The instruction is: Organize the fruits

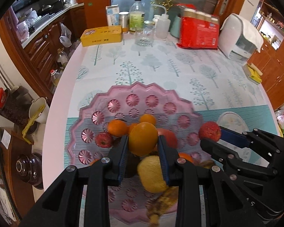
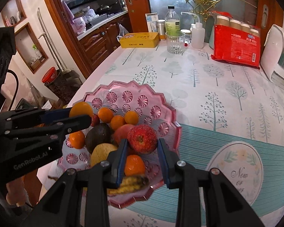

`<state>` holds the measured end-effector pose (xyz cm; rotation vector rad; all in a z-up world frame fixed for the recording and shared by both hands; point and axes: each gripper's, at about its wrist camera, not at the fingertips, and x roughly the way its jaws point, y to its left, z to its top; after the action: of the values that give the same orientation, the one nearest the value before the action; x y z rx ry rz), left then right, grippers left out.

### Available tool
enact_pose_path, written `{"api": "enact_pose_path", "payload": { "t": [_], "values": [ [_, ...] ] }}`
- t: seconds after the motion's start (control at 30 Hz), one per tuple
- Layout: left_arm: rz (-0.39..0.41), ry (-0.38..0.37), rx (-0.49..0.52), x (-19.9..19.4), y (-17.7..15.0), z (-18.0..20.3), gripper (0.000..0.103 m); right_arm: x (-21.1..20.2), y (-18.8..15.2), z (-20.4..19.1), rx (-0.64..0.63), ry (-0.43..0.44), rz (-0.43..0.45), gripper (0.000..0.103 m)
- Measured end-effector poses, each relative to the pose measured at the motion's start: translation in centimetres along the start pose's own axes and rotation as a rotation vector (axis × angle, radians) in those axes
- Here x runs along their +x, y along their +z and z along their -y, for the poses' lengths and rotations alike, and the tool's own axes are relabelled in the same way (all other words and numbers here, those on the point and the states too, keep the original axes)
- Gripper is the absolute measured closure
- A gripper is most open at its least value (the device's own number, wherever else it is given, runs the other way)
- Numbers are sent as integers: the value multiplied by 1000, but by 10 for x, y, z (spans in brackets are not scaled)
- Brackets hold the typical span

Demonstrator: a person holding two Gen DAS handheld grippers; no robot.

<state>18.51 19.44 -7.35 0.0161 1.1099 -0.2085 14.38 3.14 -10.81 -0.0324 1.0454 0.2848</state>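
Already both grippers carry fruit above the pink dish [image 2: 166, 102]. Nearest in the left wrist view, the left gripper [image 1: 143, 141] has its blue pads pressed on either side of an orange [image 1: 143, 138]; just to the right of it, the right gripper [image 2: 142, 141] is clamped on a red apple [image 2: 142, 139] over the dish's near right rim. Beneath them the dish holds most of the fruit: a banana [image 2: 131, 184] at the near edge, a yellowish pear-like fruit [image 2: 102, 153], a dark avocado [image 2: 98, 137], several small oranges [image 2: 117, 122] and another small apple [image 1: 103, 139]. Judged from this, the sorting is nearly done, with only these two pieces left to set down. No loose fruit shows on the tree-patterned tablecloth [image 2: 208, 87], though the table's near and right parts are cut off. Blur makes the banana hard to read. Farther back stand a yellow tin [image 2: 139, 40], a glass [image 2: 175, 42] and a red packet [image 2: 236, 45].
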Motion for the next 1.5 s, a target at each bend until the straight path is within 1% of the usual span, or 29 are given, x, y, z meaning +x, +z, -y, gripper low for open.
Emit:
{"api": "enact_pose_path", "payload": {
  "t": [0.27,0.53,0.63,0.67,0.7,0.77,0.83,1.0,1.33,1.5],
  "values": [
    [-56,23,-7,27,0,-18,74,27,4,-9,33,-19,-36,70],
    [-79,39,6,37,-1,-23,72,39,4,-10,60,-36,-63,70],
    [-69,49,16,37,-1,-21,66,40,3,-8,77,-35,-67,67],
    [-66,53,21,36,-1,-20,59,39,2,-7,81,-34,-65,64],
    [-62,56,23,35,-1,-19,49,38,1,-7,85,-34,-64,61],
    [-47,63,26,31,-2,-18,39,35,0,-6,88,-40,-58,60],
    [-36,76,37,28,-2,-15,36,32,-1,-6,88,-47,-52,59],
    [-24,88,36,21,-3,-13,23,21,-6,-1,103,-59,-36,59],
    [-7,85,60,5,-8,2,17,1,-17,8,137,-82,-14,58],
    [-5,79,66,-3,-12,12,15,-11,-23,13,152,-101,-6,52]
  ]
}}
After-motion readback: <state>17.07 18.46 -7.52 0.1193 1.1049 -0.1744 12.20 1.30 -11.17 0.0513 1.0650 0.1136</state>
